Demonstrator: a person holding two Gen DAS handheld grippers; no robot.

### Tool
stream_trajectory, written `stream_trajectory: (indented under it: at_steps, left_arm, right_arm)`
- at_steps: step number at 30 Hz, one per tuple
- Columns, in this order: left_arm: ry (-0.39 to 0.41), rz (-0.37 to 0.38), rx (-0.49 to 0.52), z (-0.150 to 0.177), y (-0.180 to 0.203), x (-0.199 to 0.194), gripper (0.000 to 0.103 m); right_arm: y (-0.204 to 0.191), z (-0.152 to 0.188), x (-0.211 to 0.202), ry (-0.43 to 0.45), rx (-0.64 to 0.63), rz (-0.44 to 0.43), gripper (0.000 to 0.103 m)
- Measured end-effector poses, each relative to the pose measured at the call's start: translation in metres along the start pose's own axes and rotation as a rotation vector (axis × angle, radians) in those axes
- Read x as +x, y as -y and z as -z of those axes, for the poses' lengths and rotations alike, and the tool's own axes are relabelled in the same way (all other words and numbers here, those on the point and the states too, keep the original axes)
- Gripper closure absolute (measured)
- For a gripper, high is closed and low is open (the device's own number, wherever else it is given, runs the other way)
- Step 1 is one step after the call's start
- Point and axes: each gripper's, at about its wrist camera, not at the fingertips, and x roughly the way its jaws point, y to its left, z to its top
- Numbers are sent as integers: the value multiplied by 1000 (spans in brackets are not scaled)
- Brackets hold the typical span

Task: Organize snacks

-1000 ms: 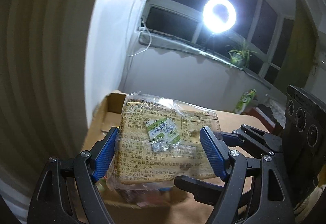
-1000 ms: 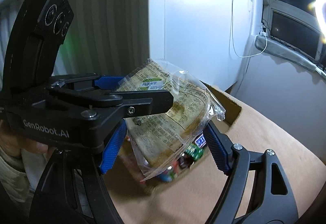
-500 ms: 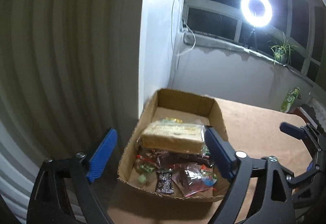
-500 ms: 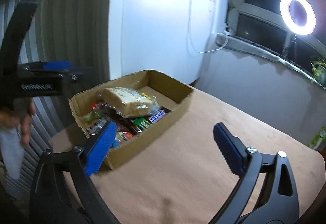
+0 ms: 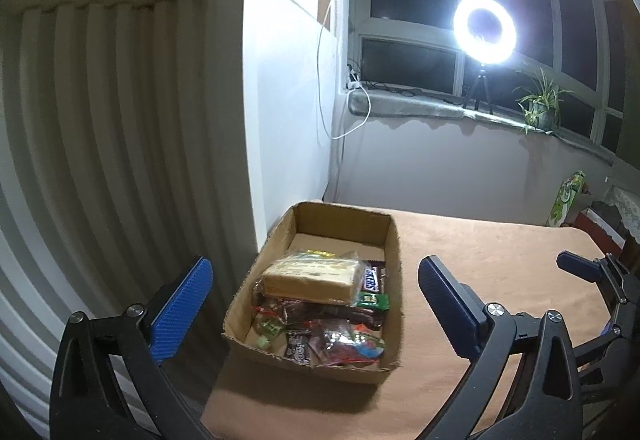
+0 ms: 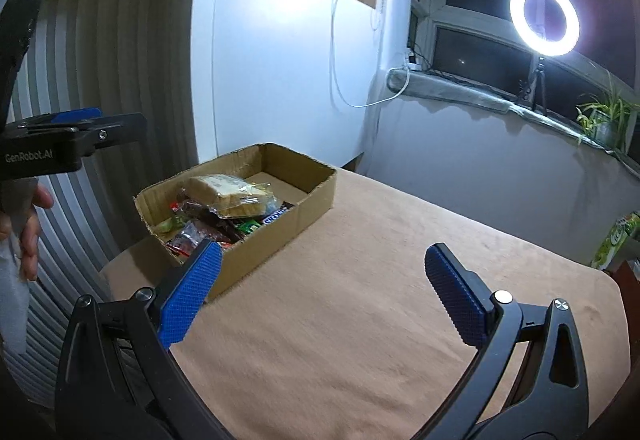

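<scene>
An open cardboard box (image 5: 394,240) stands at the table's left edge and also shows in the right wrist view (image 6: 316,200). A wrapped bread pack (image 5: 312,276) lies on top of several small snack packets (image 5: 340,340) in its near half; the pack shows in the right wrist view (image 6: 228,190) too. My left gripper (image 5: 316,304) is open and empty, held back above the box's near end. My right gripper (image 6: 320,292) is open and empty over bare table, right of the box. The left gripper shows at the right wrist view's left edge (image 6: 76,128).
The table has a tan cloth (image 6: 380,300). A white wall and ribbed radiator (image 5: 100,160) stand left of the box. A ring light (image 5: 484,28) and a plant (image 5: 540,108) are on the windowsill. A green carton (image 5: 568,200) stands beyond the table's far right.
The left gripper let go of the bread pack, which now lies in the box. Both grippers have pulled back and up from the box, jaws wide.
</scene>
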Motion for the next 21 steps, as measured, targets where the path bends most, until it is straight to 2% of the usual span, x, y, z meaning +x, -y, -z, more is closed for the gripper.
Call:
stream_trajectory:
  at_steps: [6,11,21]
  left_arm:
    - [-16,-11,0,-2,16,-7,0]
    - [-39,20,2,0,36,-7,0]
    - [-58,171,-10,11,93,-3,0]
  right_arm:
    - [20,8,-17,6,38,46,0]
    - [43,15,-31,10,80,85,0]
    - [95,31,-60,6,152,197,0]
